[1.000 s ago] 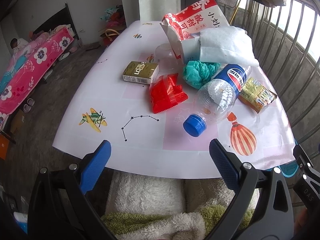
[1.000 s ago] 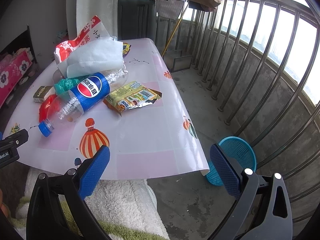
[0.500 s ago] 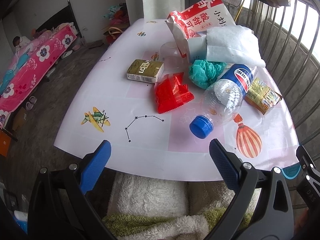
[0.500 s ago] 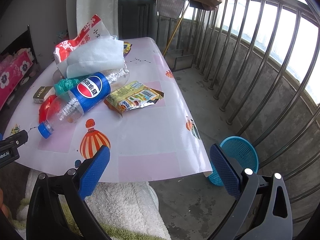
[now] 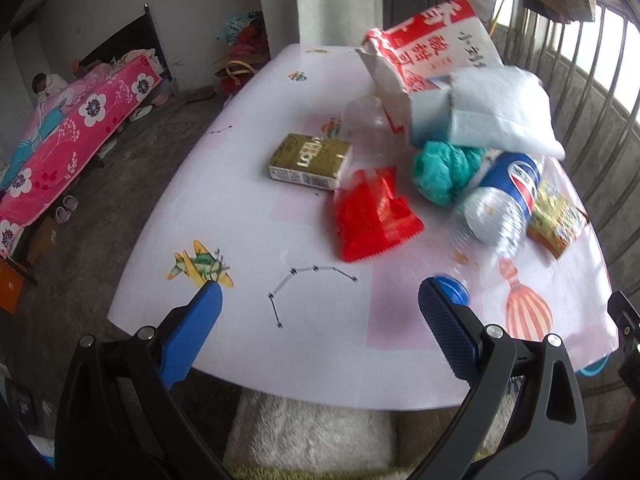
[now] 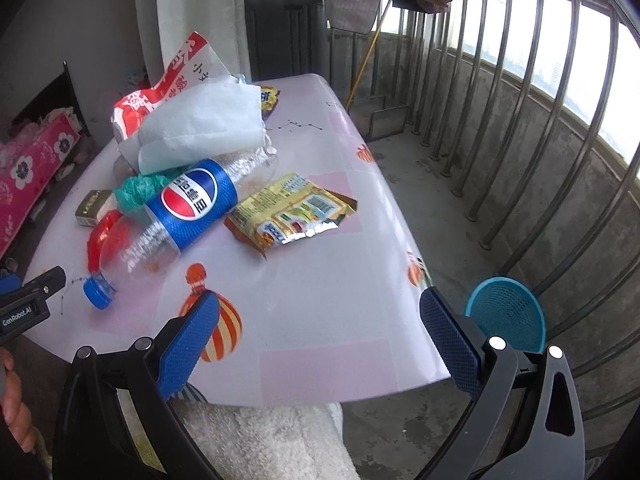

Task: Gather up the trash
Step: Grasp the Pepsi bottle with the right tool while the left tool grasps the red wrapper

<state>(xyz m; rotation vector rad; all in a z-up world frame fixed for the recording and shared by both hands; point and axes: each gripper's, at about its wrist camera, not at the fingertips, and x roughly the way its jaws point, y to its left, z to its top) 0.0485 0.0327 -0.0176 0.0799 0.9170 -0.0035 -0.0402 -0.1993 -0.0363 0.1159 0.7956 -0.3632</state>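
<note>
Trash lies on a pale table (image 5: pixel 248 208): an empty Pepsi bottle (image 5: pixel 504 196) with a blue cap (image 6: pixel 98 290), a red wrapper (image 5: pixel 372 216), a gold box (image 5: pixel 310 160), a teal bag (image 5: pixel 444 168), a yellow snack packet (image 6: pixel 290 210), a red-and-white carton (image 5: pixel 424 52) and a white bag (image 6: pixel 200 124). My left gripper (image 5: pixel 320 308) is open over the table's near edge, its right finger beside the bottle cap. My right gripper (image 6: pixel 320 312) is open above the table's near right corner. A teal bin (image 6: pixel 508 314) stands on the floor.
A metal railing (image 6: pixel 520 100) runs along the right. A white fleece cover (image 6: pixel 272 436) lies below the table's near edge. A bed with a pink floral blanket (image 5: pixel 68 136) stands at far left. A concrete floor (image 6: pixel 432 184) lies between table and railing.
Both grippers have moved forward toward the table. The left gripper's fingertips now reach over the near edge, close to the bottle cap. Both stay open.
</note>
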